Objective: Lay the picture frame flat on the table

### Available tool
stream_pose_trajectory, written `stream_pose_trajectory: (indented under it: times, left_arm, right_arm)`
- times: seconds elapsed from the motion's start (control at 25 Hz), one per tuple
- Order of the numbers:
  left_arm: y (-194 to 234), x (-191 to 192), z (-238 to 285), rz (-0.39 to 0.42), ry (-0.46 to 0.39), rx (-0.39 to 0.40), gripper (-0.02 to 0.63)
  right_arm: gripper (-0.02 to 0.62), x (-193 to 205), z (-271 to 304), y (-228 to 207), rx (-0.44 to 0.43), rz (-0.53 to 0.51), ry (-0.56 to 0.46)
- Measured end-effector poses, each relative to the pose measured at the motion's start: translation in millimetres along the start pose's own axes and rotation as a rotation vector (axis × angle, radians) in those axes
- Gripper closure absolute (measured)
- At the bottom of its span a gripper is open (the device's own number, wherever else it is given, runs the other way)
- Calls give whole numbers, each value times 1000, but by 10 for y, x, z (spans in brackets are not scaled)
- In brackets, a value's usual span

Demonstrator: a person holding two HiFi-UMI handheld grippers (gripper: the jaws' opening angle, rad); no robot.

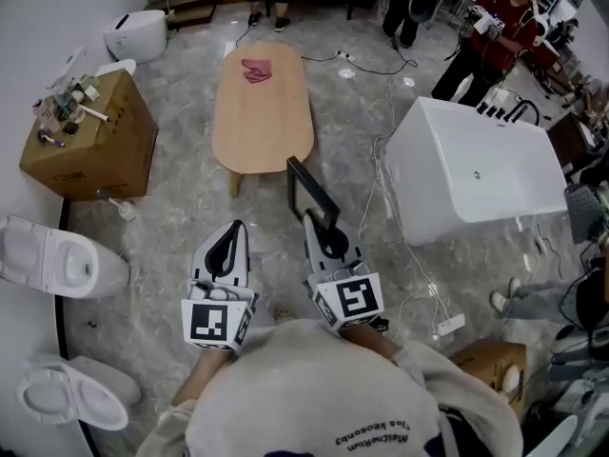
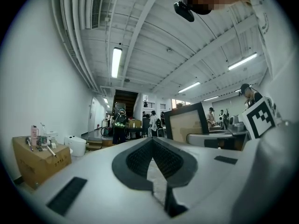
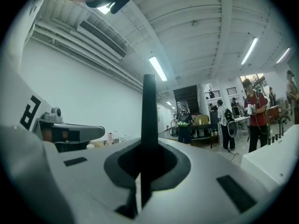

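Frame status: picture frame (image 1: 310,196) is not on the table. It sits at the centre of the head view, roughly upright with a slight tilt, over the grey floor just below the near end of the oval wooden table (image 1: 262,122).

Right gripper (image 1: 317,223) is clamped on the frame's lower edge. In the right gripper view the frame (image 3: 148,120) reads as a thin dark bar rising straight out from between the jaws of that gripper (image 3: 141,169).

Left gripper (image 1: 231,244) is beside it, left of centre, with jaws together and nothing between them, confirmed in the left gripper view (image 2: 155,161). That view also catches the frame (image 2: 188,123) right of centre, with a black border and a tan panel.

Table top is bare except for a pink item (image 1: 255,69) at the far end, probably a cloth. The view is too small to be sure.

Surroundings:
- cardboard box (image 1: 90,146) with small clutter on top, upper left
- white bathtub (image 1: 476,174), right
- two toilets (image 1: 57,260) (image 1: 67,395), left edge
- person in a red top (image 1: 501,25), upper right
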State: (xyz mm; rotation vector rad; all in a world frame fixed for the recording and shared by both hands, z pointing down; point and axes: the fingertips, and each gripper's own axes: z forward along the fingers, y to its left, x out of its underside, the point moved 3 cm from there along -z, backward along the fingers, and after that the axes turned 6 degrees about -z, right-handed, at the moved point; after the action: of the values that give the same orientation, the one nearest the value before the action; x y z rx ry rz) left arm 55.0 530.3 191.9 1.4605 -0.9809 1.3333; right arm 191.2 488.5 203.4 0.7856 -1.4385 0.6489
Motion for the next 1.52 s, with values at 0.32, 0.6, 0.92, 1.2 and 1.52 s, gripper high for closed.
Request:
stream_pose_trajectory:
  times: [0.32, 0.6, 0.92, 1.2, 1.52]
  left_arm:
    - [250, -41, 296, 4, -13, 9, 600]
    - [507, -11, 683, -20, -11, 44, 600]
    - [983, 27, 1247, -45, 1, 80, 600]
    - [1385, 6, 1832, -75, -10, 120, 600]
    - [1765, 42, 2256, -105, -4, 132, 600]
  right_arm:
    - [578, -18, 278, -69, 0, -32, -5]
    - [578, -8, 679, -161, 18, -42, 2]
    - [578, -33, 1341, -268, 41, -67, 12]
    - [578, -36, 1935, -456, 64, -93, 36]
    - [578, 26, 2412, -540, 83, -90, 63]
